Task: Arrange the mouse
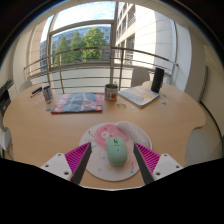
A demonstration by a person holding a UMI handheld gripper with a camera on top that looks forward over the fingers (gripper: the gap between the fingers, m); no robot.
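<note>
While the left pad and right pad stand wide apart, holding nothing, the mouse lies between them on a round mat, its long axis pointing straight ahead along the gripper.

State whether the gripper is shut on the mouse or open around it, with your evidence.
Open. The mouse rests on the round mat between the gripper fingers, with a gap visible at either side.

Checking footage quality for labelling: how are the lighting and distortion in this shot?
Gripper view: daylight from the window lights the wooden table evenly; strong fisheye bends the balcony railing; the mouse on its round mat, between the open gripper fingers, looks slightly soft.
</note>
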